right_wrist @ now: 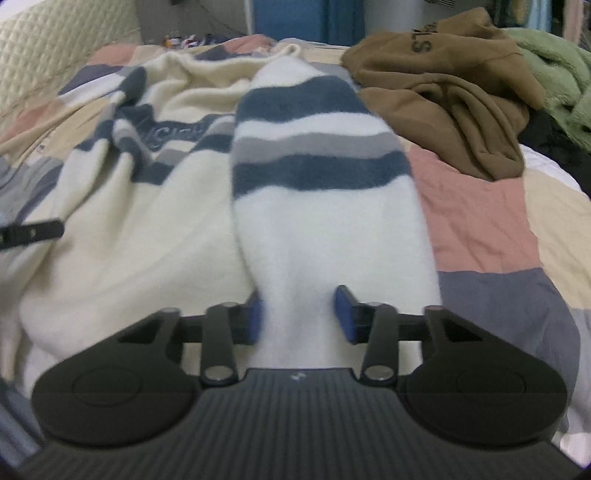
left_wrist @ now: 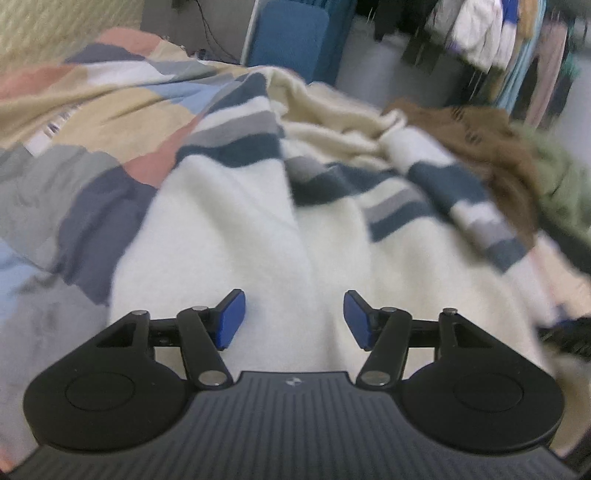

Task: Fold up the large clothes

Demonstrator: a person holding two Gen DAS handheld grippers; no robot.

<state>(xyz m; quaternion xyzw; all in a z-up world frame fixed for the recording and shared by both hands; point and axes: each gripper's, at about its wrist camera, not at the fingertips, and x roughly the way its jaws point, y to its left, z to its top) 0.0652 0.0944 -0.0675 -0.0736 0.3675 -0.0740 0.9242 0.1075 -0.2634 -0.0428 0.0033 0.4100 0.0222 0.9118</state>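
A cream sweater [left_wrist: 229, 236] with navy and grey stripes lies spread on the bed, its body also filling the left of the right wrist view [right_wrist: 122, 236]. One striped sleeve [right_wrist: 314, 177] runs from the far side straight toward the right gripper. My right gripper [right_wrist: 301, 319] is shut on the sleeve's white cuff end, and the fabric narrows between the blue pads [right_wrist: 345, 319]. My left gripper [left_wrist: 294, 319] hovers open just above the sweater's white body, with nothing between its blue pads [left_wrist: 231, 319].
A patchwork quilt [right_wrist: 487, 221] in pink, beige, grey and blue covers the bed. A brown hoodie [right_wrist: 450, 85] and a green fleece [right_wrist: 554, 62] are piled at the far right. Clothes hang on a rack [left_wrist: 498, 40] behind; a blue panel [left_wrist: 291, 33] stands beyond the bed.
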